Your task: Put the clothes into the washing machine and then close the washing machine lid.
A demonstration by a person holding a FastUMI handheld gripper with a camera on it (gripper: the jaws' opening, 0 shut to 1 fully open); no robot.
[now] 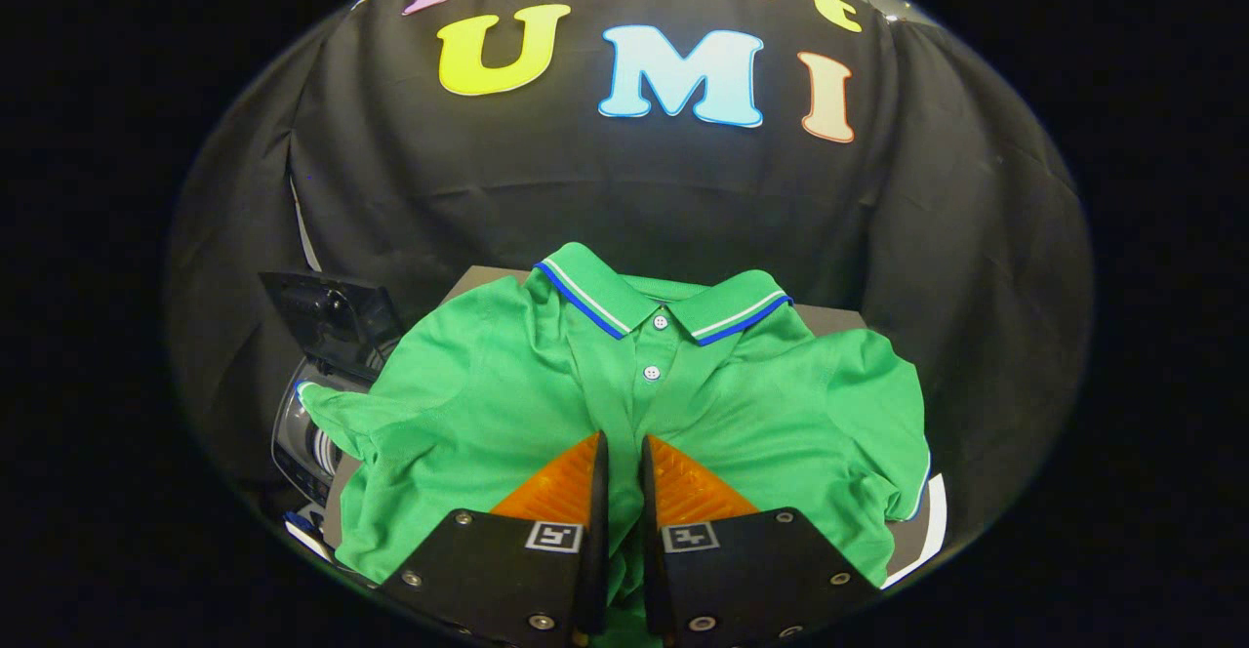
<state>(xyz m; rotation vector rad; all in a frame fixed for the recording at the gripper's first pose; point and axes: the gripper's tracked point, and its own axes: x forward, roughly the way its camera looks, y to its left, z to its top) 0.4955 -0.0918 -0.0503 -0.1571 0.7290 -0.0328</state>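
A green polo shirt (488, 404) with a blue-and-white striped collar lies spread, front up, on a dark table (834, 317). My gripper (622, 441) is low over the shirt's front, just below the button placket. Its fingers stand close together, with a fold of green fabric pinched in the narrow gap between them. A small washing machine (298, 438) stands beside the table to the left of the shirt. Its dark lid (332, 314) is raised. The shirt's left sleeve hangs over the machine's rim and hides part of the opening.
Black cloth walls close the booth behind and on both sides of the table. A white sheet edge (934, 521) shows under the shirt's right hem at the table's near corner.
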